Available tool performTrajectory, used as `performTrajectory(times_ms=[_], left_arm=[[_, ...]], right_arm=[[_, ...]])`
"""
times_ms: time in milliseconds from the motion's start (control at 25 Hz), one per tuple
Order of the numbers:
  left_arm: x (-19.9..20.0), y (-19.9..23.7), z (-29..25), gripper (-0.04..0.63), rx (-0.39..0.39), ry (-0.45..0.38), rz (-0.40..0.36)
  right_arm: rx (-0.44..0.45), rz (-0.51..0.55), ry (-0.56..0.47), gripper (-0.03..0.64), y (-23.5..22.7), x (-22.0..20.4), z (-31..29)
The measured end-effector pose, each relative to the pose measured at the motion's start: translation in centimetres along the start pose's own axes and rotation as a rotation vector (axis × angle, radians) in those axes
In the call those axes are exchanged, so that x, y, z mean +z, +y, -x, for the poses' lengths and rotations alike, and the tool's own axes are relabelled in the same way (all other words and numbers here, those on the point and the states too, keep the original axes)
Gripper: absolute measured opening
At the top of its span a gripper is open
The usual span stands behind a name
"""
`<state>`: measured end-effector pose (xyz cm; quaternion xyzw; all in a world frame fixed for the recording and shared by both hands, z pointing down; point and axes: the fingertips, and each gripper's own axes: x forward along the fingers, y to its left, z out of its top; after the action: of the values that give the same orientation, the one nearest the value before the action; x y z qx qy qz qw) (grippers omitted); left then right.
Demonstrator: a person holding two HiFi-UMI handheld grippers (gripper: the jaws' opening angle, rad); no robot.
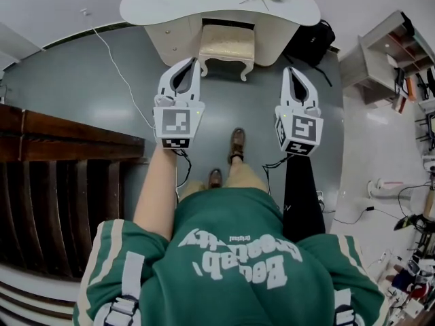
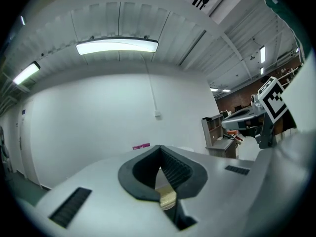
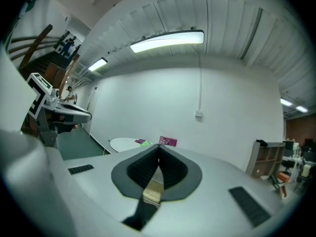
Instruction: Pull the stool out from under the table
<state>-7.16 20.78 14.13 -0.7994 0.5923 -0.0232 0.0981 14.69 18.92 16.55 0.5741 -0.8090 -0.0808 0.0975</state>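
A stool (image 1: 228,43) with a cream cushion and white curved legs stands partly under the white table (image 1: 204,9) at the top of the head view. My left gripper (image 1: 193,62) is shut and empty, its tip close to the stool's front left leg. My right gripper (image 1: 289,70) is shut and empty too, over the floor to the right of the stool. Both point level toward the table. A sliver of the cream stool (image 2: 167,197) shows below the closed left gripper (image 2: 159,148). Below the closed right gripper (image 3: 159,147) the stool (image 3: 152,192) shows again, with the table (image 3: 123,143) beyond.
A dark wooden stair structure (image 1: 61,182) fills the left side. A black bag (image 1: 312,41) lies right of the table and a shelf unit (image 1: 387,60) stands further right. A white cable (image 1: 122,77) runs across the grey floor. The person's shoes (image 1: 236,145) stand behind the grippers.
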Motion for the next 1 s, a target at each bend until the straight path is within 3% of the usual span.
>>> performTrajectory(times_ms=[600,800,1000], left_arm=[[-4.3,5.2,-20.0,0.015,0.071,0.069,-0.066],[-6.5,6.9,-25.5,0.015,0.126,0.078,-0.043],[-9.7,8.0,-29.2,0.015,0.135,0.083,-0.072]], right_arm=[[0.084,-0.061,-0.092,0.008,-7.6,-1.1,-22.5],[0.131,-0.088,-0.059,0.008,-9.4,-4.2,-28.8],[0.208,-0.151,-0.046,0.008,-9.9,-8.5,-33.2]])
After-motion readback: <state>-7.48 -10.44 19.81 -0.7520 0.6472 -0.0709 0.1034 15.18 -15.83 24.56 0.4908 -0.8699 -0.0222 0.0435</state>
